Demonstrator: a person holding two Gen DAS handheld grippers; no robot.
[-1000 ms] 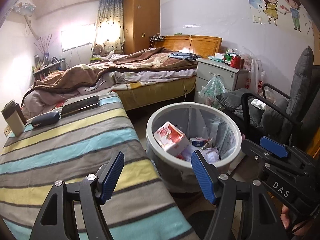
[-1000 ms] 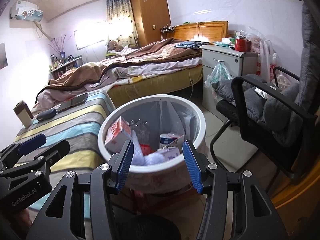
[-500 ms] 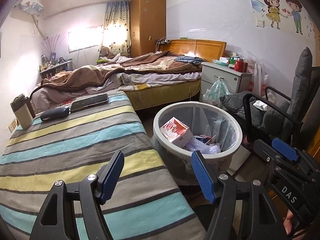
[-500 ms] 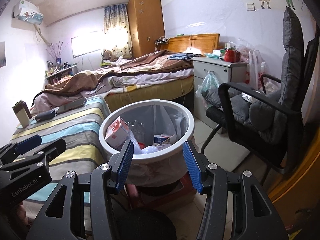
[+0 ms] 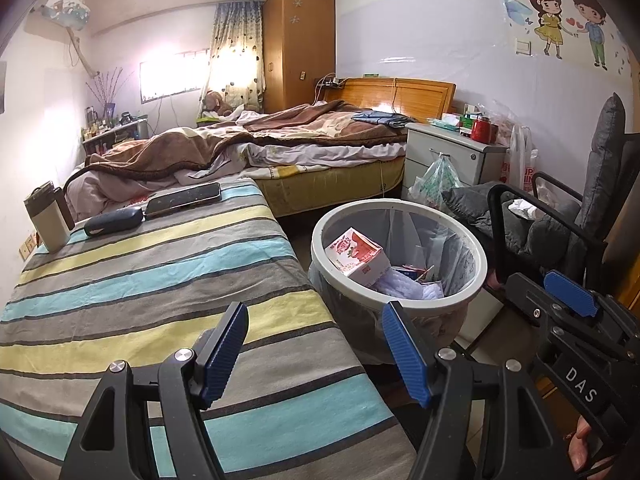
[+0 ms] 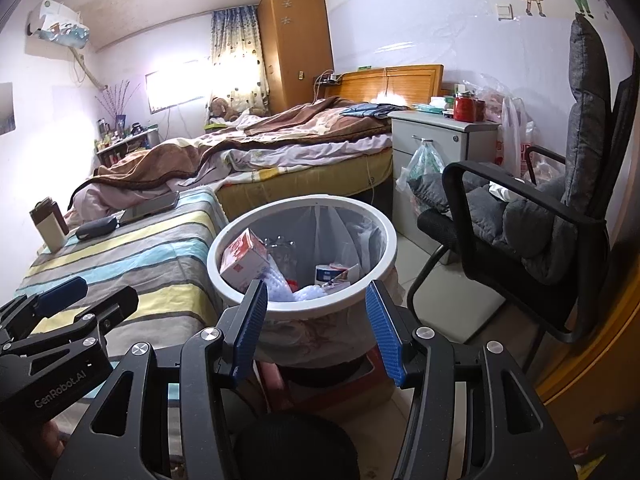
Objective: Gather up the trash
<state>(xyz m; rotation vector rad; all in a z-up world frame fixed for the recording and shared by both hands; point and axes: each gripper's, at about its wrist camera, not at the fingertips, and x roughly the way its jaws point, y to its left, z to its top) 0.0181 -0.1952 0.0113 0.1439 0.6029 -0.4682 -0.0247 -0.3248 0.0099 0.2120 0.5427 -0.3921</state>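
My round white trash bin (image 6: 303, 256) stands upright on the floor at twelve o'clock, lined with a clear bag. A red-and-white carton (image 6: 243, 258) leans inside at nine o'clock, beside crumpled wrappers (image 6: 334, 276).

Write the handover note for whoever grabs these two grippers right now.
Left gripper: open, empty, above the striped cloth.
Right gripper: open, empty, just short of the trash bin.
Bin stands between the striped surface and the black chair; it already holds a red-and-white carton, a small can and wrappers.
Done: that trash is binned.
Left: crumpled tissue on the chair seat looks like the next pick.
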